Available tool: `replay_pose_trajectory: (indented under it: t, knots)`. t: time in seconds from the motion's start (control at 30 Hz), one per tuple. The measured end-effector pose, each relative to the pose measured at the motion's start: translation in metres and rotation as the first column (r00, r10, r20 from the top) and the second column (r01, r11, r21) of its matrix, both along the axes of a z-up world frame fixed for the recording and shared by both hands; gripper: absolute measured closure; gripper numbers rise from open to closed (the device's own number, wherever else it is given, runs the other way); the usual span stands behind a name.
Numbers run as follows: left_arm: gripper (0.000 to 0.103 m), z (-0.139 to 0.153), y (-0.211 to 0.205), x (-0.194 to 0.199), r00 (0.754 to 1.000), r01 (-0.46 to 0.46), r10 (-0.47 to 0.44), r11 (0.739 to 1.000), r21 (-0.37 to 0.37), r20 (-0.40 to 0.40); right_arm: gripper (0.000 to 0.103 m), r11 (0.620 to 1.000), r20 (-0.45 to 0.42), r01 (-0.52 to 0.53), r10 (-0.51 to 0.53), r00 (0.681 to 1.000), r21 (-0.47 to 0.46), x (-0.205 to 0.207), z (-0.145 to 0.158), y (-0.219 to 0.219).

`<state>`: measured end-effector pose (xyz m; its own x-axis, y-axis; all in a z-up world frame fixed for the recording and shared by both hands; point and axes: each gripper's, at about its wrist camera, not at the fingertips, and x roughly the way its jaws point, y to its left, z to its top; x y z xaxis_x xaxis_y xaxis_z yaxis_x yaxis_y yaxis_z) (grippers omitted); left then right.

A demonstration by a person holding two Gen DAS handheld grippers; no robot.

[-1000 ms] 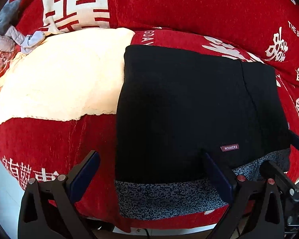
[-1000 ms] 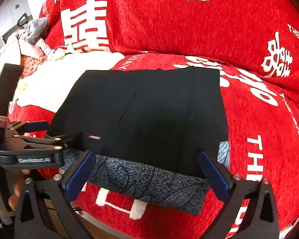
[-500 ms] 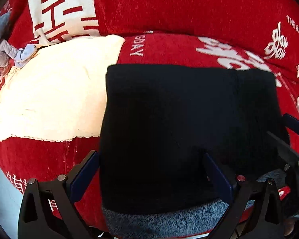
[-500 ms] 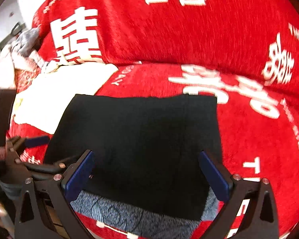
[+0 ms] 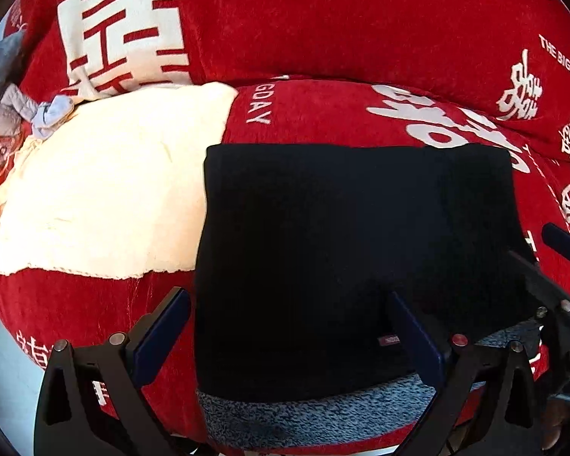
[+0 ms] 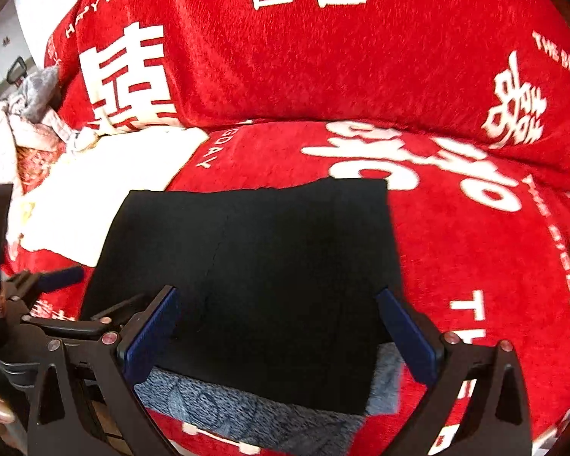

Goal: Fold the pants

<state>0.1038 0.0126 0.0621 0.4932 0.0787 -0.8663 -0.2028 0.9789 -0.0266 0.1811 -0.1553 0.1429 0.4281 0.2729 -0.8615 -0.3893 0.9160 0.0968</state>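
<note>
We hold both tools over the front edge of a sofa draped in a red cover [image 5: 323,114] printed with white characters. The black pants [image 5: 342,258] lie folded into a flat rectangle on the seat, near its front edge, with a strip of their speckled grey lining [image 5: 315,414] showing along the near side. A small label [image 5: 387,340] sits on the black cloth close to that strip.

Our left gripper [image 5: 285,338] hangs just above the near left part of the pants with its blue-padded fingers [image 5: 161,332] spread wide and nothing between them; the left finger is over the red cover beside the pants' left side, the other over the black cloth. Our right gripper [image 6: 281,336] hovers over the near right part (its fingers [image 6: 406,336] equally wide apart, gripping nothing), both tips above the black fabric. In the right wrist view the left gripper [image 6: 60,304] shows at the left margin, beside the pants' near left corner.

A cream cloth [image 5: 106,190] lies on the seat to the left of the pants, touching their left side. A heap of pale clothes [image 6: 30,121] sits at the sofa's far left end.
</note>
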Motion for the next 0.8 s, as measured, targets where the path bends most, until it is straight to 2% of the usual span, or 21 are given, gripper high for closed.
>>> replay_pose_trajectory:
  t: [0.13, 0.23, 0.33, 0.43, 0.57, 0.7, 0.8]
  knots:
    - [0.0, -0.009, -0.002, 0.002, 0.999, 0.002, -0.002, 1.0, -0.005, -0.032, 0.0, 0.998, -0.01, 0.032, -0.033, 0.999, -0.06, 0.002, -0.005, 0.0]
    - [0.0, -0.014, -0.002, 0.001, 0.999, 0.003, -0.002, 1.0, 0.02, -0.036, 0.0, 0.997, -0.032, 0.065, -0.067, 0.997, -0.047, 0.006, -0.01, -0.006]
    - [0.0, -0.014, -0.003, 0.002, 0.999, 0.001, 0.0, 1.0, 0.016, -0.04, 0.0, 0.991, -0.05, 0.103, -0.108, 0.993, -0.088, 0.012, -0.018, -0.008]
    - [0.0, -0.016, -0.002, 0.003, 0.999, -0.005, 0.005, 1.0, 0.014, -0.047, 0.0, 0.984, -0.096, 0.121, -0.134, 0.986, -0.128, 0.019, -0.031, -0.011]
    - [0.0, -0.016, -0.001, 0.004, 0.999, -0.005, 0.005, 1.0, 0.01, -0.049, 0.0, 0.986, -0.134, 0.117, -0.133, 0.982, -0.119, 0.022, -0.038, -0.013]
    - [0.0, -0.01, 0.002, 0.001, 0.999, -0.014, 0.014, 1.0, -0.006, -0.044, 0.0, 0.985, -0.067, 0.112, -0.121, 0.99, -0.13, 0.015, -0.019, -0.012]
    - [0.0, -0.002, 0.001, -0.005, 1.0, -0.019, 0.019, 1.0, 0.009, -0.018, 0.0, 0.986, -0.022, 0.093, -0.096, 0.995, -0.136, 0.007, -0.004, -0.007]
